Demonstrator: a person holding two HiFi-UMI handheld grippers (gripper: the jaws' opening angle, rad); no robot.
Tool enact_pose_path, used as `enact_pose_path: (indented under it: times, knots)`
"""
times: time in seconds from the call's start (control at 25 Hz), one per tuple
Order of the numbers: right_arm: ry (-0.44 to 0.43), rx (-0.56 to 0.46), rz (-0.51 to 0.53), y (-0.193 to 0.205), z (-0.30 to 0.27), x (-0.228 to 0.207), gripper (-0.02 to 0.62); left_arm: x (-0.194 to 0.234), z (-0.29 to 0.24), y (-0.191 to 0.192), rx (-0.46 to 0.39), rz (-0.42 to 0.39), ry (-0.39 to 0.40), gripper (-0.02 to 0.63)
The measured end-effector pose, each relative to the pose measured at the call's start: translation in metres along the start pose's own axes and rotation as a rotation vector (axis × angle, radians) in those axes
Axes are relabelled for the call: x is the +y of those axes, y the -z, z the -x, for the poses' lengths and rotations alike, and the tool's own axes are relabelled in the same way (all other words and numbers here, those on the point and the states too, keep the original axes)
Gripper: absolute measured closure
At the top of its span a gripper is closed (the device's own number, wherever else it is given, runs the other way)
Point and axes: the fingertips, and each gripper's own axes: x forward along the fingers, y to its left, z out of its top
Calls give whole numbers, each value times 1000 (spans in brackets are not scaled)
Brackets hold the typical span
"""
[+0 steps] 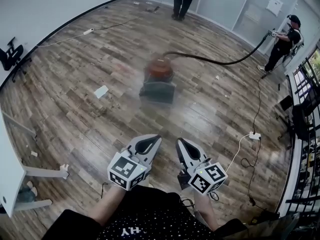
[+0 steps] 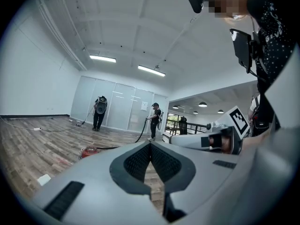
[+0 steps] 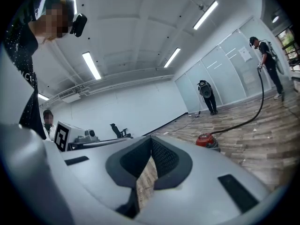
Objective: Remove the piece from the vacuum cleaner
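Far ahead, the heavy-looking canister vacuum cleaner (image 1: 159, 73) — grasp its stiff hose (image 1: 210, 61) at the body; left gripper (image 1: 158, 137), right gripper (image 1: 179, 140) pressed together, empty.

Both forearms reach forward side by side, the left gripper (image 1: 154, 140) and right gripper (image 1: 181, 143) held roughly level (jaws closed tip to tip, nothing between them).

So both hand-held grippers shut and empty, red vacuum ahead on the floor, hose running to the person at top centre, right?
No. In the head view the hose from the red vacuum runs to the person at the right edge, not top centre. The left hand-held gripper and right hand-held gripper are shut and empty.
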Motion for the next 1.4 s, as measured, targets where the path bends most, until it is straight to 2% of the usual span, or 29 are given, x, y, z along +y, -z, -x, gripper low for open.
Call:
enact_pose_path:
  times: [0.24, 0.64, 0.84, 1.08, 1.4]
  knots:
    - [31, 8, -10, -15, -31, -39, 583, 31, -41, -7, 10, 16, 21, 597]
    - [76, -8, -20, -63, -112, -116, 583, 118, -129, -46, 16, 6, 51, 597]
    - [72, -13, -46, -83, -165, -160, 583, 170, -175, -65, 11, -5, 43, 597]
    - [46, -13, -62, -91, -224, -190, 583, 225, -213, -66, 26, 7, 29, 597]
    - [93, -29, -76, -108, -256, -228, 583, 260, -250, -78, 27, 5, 53, 597]
